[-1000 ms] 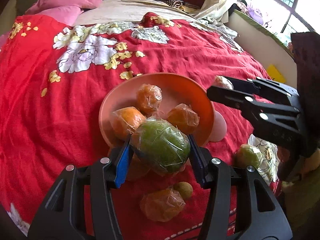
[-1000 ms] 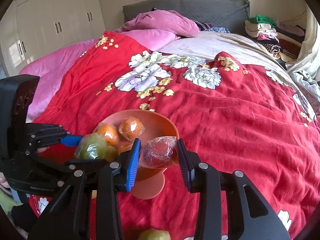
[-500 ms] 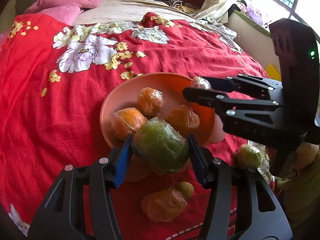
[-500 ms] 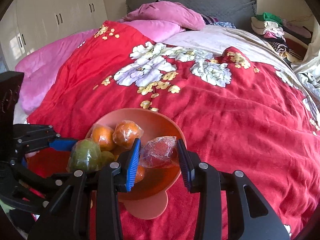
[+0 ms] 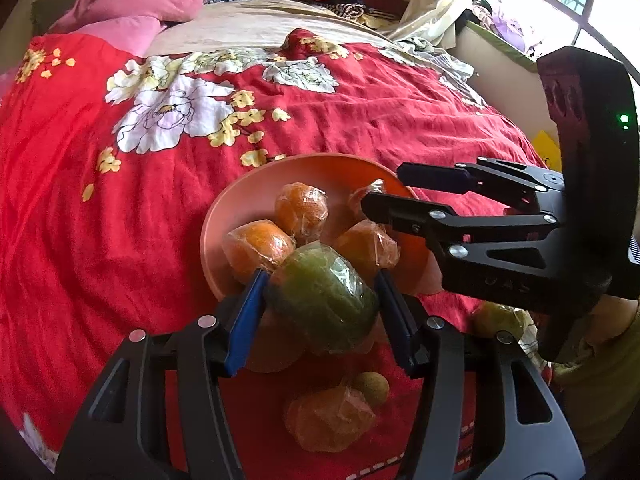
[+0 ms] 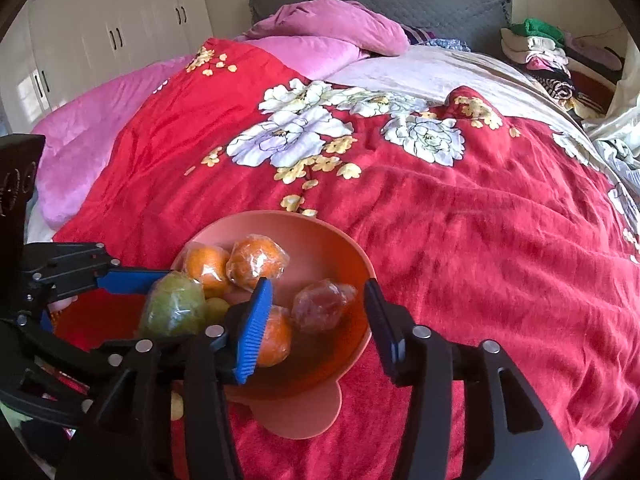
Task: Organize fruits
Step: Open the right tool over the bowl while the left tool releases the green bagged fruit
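My left gripper (image 5: pixel 320 304) pinches a green fruit (image 5: pixel 324 296) wrapped in clear film, its blue-lined fingers (image 5: pixel 246 320) pressed against both sides. I hold this fruit at the near rim of the orange bowl (image 5: pixel 240 200), which stands on the red flowered bedspread (image 5: pixel 100 220); whether the fruit touches the rim I cannot tell. Inside the bowl lie three wrapped oranges: one at the near left (image 5: pixel 258 246), one toward the middle (image 5: pixel 302 208), one at the near right (image 5: pixel 366 244).

My right gripper (image 6: pixel 318 320) hangs over the right half of the bowl with its fingers spread wide. Between them, not touched by either pad, a wrapped reddish fruit (image 6: pixel 324 304) sits in the bowl, close beside an orange. From the left wrist view this gripper reaches in across the bowl's right rim.

On the bedspread in front of the bowl's foot lie another wrapped orange fruit (image 5: pixel 332 420) and a small round greenish fruit (image 5: pixel 374 388), touching each other. To the right of the bowl, beneath my right gripper, a green fruit on the bedspread (image 5: pixel 500 320) is partly hidden.
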Tool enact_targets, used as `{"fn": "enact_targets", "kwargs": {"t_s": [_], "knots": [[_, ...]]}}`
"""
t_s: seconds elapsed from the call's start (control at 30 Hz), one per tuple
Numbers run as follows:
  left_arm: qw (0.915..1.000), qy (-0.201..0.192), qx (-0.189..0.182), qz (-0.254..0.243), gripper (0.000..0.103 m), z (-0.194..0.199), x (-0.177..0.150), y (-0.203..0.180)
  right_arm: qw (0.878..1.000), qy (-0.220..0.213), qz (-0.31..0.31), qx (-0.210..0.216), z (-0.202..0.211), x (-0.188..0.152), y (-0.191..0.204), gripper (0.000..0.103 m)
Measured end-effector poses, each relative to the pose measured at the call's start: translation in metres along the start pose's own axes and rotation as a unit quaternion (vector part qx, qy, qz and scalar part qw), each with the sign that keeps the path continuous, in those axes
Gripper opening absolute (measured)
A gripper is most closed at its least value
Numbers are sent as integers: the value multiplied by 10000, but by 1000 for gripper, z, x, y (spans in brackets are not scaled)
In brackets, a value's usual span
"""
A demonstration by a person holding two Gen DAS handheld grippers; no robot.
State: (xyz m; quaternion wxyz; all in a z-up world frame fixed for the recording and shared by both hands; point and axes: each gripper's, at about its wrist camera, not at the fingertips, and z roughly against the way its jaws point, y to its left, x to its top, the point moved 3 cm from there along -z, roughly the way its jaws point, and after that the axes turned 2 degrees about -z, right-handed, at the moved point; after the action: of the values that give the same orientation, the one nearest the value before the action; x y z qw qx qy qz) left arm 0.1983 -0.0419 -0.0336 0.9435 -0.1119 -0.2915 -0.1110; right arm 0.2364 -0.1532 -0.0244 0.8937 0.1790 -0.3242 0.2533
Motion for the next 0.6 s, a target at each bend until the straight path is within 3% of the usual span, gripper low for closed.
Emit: {"fn": "enact_targets", "kwargs": {"t_s": [0.5, 0.6], "knots": [[9999, -96, -15, -25, 46, -8, 15, -7, 9981, -296, -522, -149, 30, -10, -32, 62], [9999, -106, -5, -19, 53, -9, 15, -7, 9976, -329, -580, -202, 33, -14, -37, 65]]}}
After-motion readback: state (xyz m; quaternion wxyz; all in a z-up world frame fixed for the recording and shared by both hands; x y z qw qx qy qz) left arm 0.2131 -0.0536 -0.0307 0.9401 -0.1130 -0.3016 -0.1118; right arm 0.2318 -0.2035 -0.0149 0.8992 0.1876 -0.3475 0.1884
